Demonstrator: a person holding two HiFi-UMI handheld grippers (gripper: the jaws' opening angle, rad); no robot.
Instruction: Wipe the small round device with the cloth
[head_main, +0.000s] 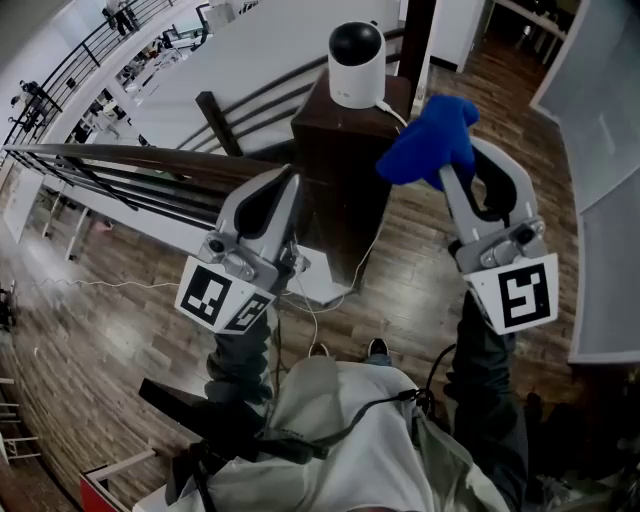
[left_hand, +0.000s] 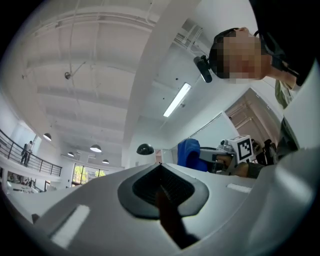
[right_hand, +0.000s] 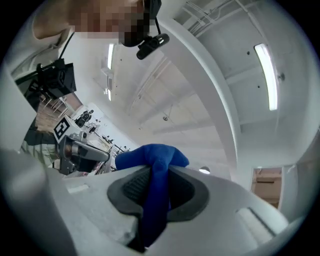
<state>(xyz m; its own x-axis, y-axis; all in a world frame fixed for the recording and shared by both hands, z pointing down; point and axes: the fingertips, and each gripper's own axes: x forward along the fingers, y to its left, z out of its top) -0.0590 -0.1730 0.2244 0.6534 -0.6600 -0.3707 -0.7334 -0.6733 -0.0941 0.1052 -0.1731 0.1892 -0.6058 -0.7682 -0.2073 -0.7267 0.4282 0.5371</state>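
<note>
The small round device (head_main: 356, 62), white with a black domed top, stands on a dark wooden post (head_main: 340, 150) in the head view. My right gripper (head_main: 462, 158) is raised just right of it and shut on a blue cloth (head_main: 430, 138), which bunches above the fingertips close to the device's right side. The right gripper view shows the cloth (right_hand: 156, 165) pinched between the jaws. My left gripper (head_main: 288, 182) is lower left of the post, shut and empty. In the left gripper view its jaws meet with nothing between them, and the cloth (left_hand: 189, 153) shows ahead to the right.
A white cable (head_main: 372, 225) runs from the device down the post to a white box (head_main: 318, 285) on the wooden floor. A dark railing (head_main: 120, 168) stretches left of the post over an open hall below. A light wall panel (head_main: 610, 200) stands at the right.
</note>
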